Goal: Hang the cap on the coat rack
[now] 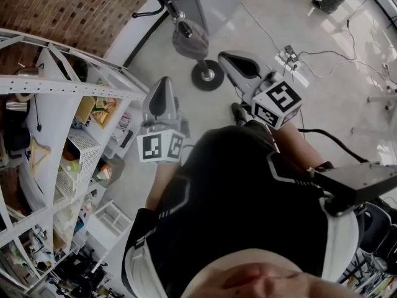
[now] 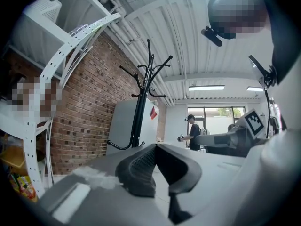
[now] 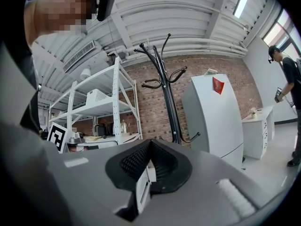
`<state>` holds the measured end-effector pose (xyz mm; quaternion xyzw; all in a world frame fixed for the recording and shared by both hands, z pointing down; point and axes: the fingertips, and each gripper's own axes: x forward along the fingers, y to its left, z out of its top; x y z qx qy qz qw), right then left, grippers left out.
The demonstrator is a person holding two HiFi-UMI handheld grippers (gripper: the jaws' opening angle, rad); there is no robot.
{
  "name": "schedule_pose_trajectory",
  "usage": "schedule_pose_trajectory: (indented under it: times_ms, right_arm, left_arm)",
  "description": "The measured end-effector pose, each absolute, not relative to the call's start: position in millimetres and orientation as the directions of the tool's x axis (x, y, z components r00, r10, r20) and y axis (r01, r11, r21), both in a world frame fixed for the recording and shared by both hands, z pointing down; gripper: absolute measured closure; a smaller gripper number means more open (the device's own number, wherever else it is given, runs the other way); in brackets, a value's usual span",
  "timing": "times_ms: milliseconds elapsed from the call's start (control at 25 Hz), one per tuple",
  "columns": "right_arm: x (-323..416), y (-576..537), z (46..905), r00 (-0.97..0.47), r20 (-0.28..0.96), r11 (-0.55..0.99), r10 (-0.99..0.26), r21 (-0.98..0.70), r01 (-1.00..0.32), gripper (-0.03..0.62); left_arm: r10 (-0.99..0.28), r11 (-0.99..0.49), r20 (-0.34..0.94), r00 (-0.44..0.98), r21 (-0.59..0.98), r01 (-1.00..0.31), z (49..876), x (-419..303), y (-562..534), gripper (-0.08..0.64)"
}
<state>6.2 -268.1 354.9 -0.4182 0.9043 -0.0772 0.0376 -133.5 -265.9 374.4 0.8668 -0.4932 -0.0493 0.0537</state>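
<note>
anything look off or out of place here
Nothing spilled or broken. One oddity: the coat rack stands bare, and the left gripper and right gripper are both shut with nothing between their jaws, so no cap is in hand.

No legible text; only a red diamond sticker on the white cabinet, perhaps a warning label

Inventory: two grippers (left gripper, right gripper), one coat rack, one white shelving unit, one white cabinet, one person in the background.
</note>
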Motion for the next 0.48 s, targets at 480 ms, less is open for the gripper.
schedule_pose_trajectory:
  times_ms: [480]
  right_arm:
    - [7.9,-272.8,349.8,-0.640,-0.007,0.633,-0.768,-0.163,-0.757,0.583]
  left_arm:
    - [-0.878,-0.477,-0.033,0.478,0.160,-0.864,375.7,-139.1,-272.4,0.545]
